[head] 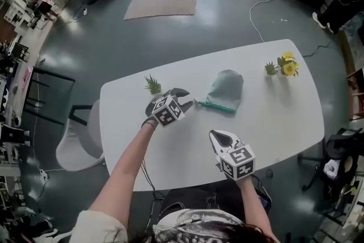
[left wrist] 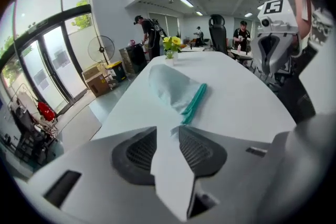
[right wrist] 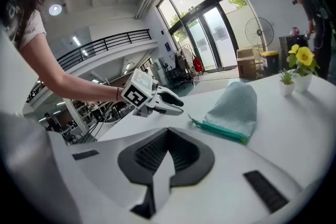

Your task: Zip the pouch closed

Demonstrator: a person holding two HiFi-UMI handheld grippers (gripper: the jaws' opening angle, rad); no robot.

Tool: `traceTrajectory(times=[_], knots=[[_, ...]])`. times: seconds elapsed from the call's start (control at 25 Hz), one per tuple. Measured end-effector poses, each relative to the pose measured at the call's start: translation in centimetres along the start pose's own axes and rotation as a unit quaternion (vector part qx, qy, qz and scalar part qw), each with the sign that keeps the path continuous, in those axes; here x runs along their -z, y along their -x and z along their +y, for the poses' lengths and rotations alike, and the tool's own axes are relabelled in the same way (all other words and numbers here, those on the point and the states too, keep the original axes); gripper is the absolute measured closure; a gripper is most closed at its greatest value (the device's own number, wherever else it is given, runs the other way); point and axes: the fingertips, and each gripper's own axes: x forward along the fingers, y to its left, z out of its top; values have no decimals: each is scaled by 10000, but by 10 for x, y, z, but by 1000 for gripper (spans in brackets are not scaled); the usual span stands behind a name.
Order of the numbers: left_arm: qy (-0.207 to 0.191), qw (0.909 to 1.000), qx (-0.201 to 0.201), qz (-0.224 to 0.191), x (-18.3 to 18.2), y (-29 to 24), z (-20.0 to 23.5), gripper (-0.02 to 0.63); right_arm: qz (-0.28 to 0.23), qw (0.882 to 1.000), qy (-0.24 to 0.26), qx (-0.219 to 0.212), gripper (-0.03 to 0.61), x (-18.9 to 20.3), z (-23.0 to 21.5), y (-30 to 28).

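Observation:
A grey-green pouch (head: 226,89) lies flat on the white table (head: 284,122), its teal zipper (head: 216,106) along the edge nearest me. My left gripper (head: 186,99) stands open just left of the zipper's end, apart from it, with nothing between its fingers. From the left gripper view the pouch (left wrist: 169,86) and zipper (left wrist: 194,103) lie straight ahead of the parted jaws of that gripper (left wrist: 168,131). My right gripper (head: 218,136) is shut and empty, nearer the front edge, short of the pouch. In the right gripper view its closed jaws (right wrist: 168,132) point toward the pouch (right wrist: 237,104).
A small green plant (head: 152,85) stands just behind my left gripper. A pot of yellow flowers (head: 284,65) sits at the table's far right. A white chair (head: 77,145) is at the table's left end. People stand in the room behind.

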Motion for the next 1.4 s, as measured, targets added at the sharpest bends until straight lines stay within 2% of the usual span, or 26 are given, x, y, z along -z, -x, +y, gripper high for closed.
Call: traceTrajectory(times=[0.16,0.32,0.4,0.56,0.8,1.08,1.12,1.2,1.4], knots=[[-578,9967,378,426,7,-19,1,488,138,9999,-85,-38,580,10,-8,-3],[-1120,9884,757,687,9,-34,-10,488,236,9995,-168,-78,580,18,-9,-7],[-1250,9856,868,741,8,-42,-12,491,274,9994,-189,-90,580,20,-11,-10],[-1289,9833,1024,770,5,-48,-19,549,314,9992,-209,-94,580,21,-14,-12],[-907,9837,1444,577,3,-38,-48,586,329,9991,-260,77,580,21,-22,-14],[13,9853,1706,75,-12,-28,-82,591,493,9974,-229,470,578,31,-35,-21],[86,9855,1696,22,-14,-27,-86,591,533,9970,-215,515,573,32,-37,-22],[148,9854,1696,-74,-18,-23,-96,591,634,9963,-194,549,518,36,-37,-25],[260,9845,1712,-266,-26,-13,-116,591,885,9942,-120,598,480,49,-39,-31]])
